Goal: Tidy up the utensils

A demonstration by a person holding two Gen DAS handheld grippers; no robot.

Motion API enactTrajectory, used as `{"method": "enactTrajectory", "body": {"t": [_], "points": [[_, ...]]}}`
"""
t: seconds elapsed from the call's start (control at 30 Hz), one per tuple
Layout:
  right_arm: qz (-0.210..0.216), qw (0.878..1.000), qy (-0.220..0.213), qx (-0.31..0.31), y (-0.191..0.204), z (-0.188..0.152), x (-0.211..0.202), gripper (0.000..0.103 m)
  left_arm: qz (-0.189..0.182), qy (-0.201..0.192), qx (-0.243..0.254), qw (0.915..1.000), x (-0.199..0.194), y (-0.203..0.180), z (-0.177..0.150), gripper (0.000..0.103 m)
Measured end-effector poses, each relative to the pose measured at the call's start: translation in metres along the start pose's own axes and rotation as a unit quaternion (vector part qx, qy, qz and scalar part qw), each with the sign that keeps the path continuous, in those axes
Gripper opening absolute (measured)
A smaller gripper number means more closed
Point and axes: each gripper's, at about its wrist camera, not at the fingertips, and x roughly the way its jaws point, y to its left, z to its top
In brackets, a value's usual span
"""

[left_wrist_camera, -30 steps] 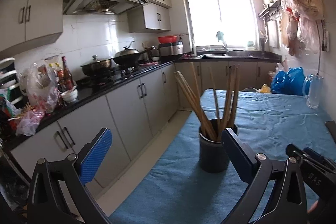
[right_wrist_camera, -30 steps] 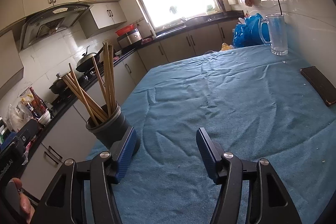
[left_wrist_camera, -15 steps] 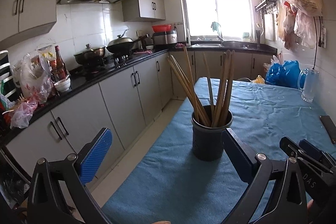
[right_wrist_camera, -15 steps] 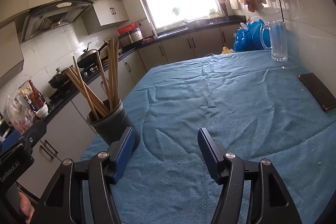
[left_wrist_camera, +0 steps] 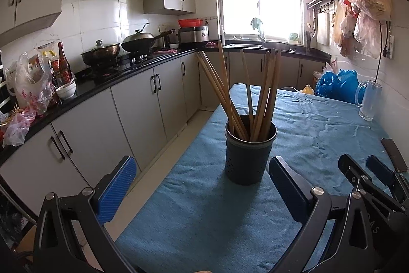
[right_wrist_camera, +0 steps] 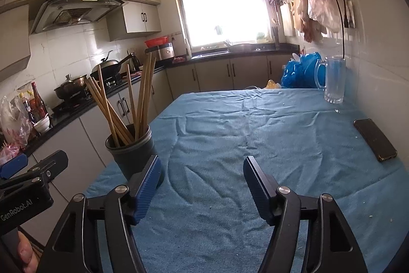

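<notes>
In the left wrist view, the left gripper is being held low over the near edge of a table covered with a wrinkled blue cloth, its blue-padded jaws spread wide with nothing between them. A dark round perforated utensil holder is being seen upright on the cloth, just ahead of the gap between the jaws and not touched by either pad. A bundle of long wooden chopsticks is standing in it, fanned outward against the rim. The right gripper is being seen at the lower right edge, beside the left one. A clear glass mug is standing near the wall, and a dark flat phone is lying on the cloth well to the right of the holder.

In the right wrist view, the right gripper is being held above the cloth; its jaws have just been opening and are standing apart, with only bare cloth between them. The holder is standing just beyond the left finger, partly hidden behind it; contact cannot be told. The chopsticks are leaning in it. The left gripper is showing at the left edge. The mug and phone are lying far to the right.
</notes>
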Motion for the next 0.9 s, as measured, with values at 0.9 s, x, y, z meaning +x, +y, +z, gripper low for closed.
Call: {"method": "enactTrajectory", "body": {"t": [0.9], "points": [[-0.013, 1.0, -0.018, -0.012, 0.0024, 0.0009, -0.0061, 0.077, -0.03, 0.019, -0.011, 0.9993, 0.009, 0.0022, -0.0064, 0.103]]}}
